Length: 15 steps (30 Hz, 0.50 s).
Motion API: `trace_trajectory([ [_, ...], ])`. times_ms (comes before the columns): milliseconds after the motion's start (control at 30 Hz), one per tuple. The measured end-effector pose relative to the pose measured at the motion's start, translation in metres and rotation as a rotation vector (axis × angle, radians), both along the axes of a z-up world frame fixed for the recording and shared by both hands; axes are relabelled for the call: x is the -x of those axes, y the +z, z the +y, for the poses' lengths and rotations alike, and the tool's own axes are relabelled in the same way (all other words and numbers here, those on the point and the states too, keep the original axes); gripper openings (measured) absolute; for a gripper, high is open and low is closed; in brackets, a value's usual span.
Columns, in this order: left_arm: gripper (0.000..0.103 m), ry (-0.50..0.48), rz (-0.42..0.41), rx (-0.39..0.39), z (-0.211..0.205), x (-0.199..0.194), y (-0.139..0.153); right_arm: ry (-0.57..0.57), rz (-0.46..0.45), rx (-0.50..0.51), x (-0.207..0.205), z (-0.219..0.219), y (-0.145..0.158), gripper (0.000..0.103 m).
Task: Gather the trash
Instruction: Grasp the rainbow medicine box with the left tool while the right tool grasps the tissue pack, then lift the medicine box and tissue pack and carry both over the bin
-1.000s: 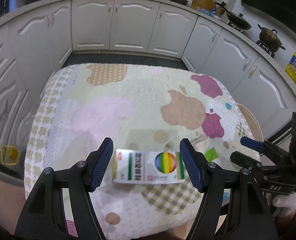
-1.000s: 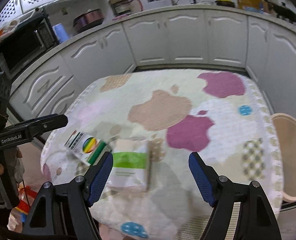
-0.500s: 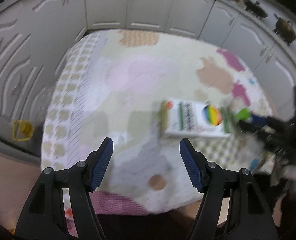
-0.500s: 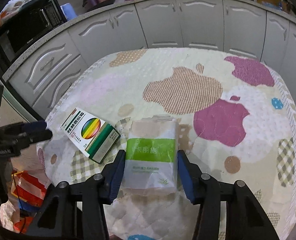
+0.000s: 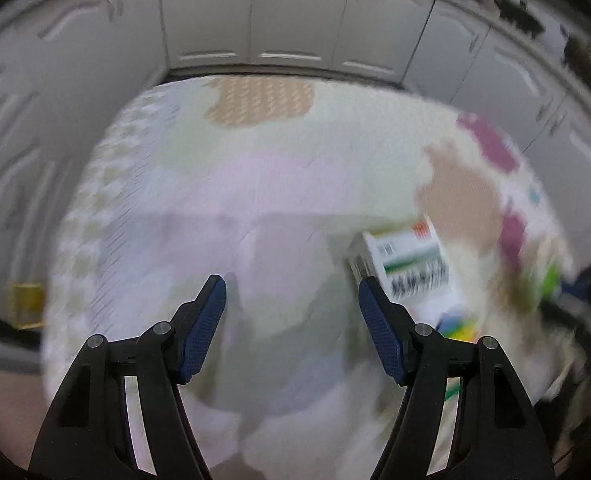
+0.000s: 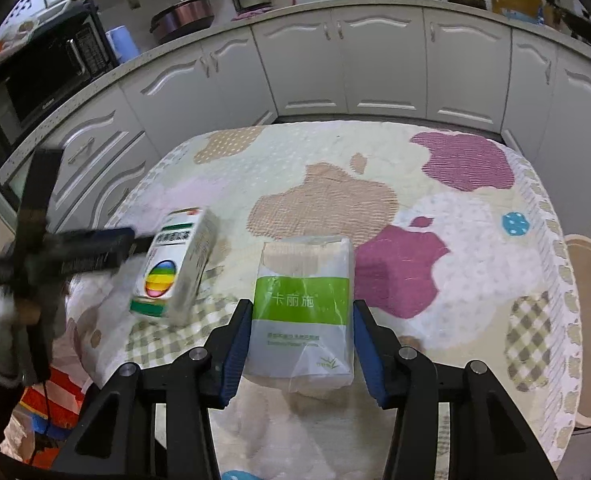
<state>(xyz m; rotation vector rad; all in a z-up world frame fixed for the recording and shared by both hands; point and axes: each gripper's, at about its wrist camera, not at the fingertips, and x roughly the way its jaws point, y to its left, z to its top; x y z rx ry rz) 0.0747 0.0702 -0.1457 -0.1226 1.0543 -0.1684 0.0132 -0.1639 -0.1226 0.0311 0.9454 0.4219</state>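
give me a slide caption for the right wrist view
Right gripper closed on a tissue pack; a rainbow box tipped beside it.

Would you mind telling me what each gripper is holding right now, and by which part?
The right gripper has just closed on the tissue pack, pads on its two long sides at the near end. The left gripper is open and holds nothing; the medicine box lies outside its jaws.

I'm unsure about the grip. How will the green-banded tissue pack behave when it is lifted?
The tissue pack will probably squash: its film wrapper looks soft and crinkled. It seems light. The glossy film may slip between the right tongs, whose pads flank its sides.
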Motion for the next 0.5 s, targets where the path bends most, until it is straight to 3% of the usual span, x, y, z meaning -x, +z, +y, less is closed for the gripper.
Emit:
trace_trajectory([
  [67, 0.068, -0.009, 0.029, 0.101, -0.001, -0.017, 0.002, -0.010, 0.003, -0.003, -0.002, -0.004, 0.000, 0.048],
  [167, 0.068, -0.017, 0.036, 0.192, -0.003, -0.023, 0.012, -0.013, 0.005, -0.009, -0.005, -0.008, -0.001, 0.048],
  [367, 0.071, -0.084, 0.032, 0.158, -0.019, -0.001, 0.029, -0.011, -0.001, -0.015, -0.010, -0.014, -0.001, 0.048],
  [500, 0.071, -0.152, 0.022, 0.032, -0.046, 0.019, 0.025, -0.019, -0.012, -0.030, -0.009, -0.019, 0.001, 0.048],
])
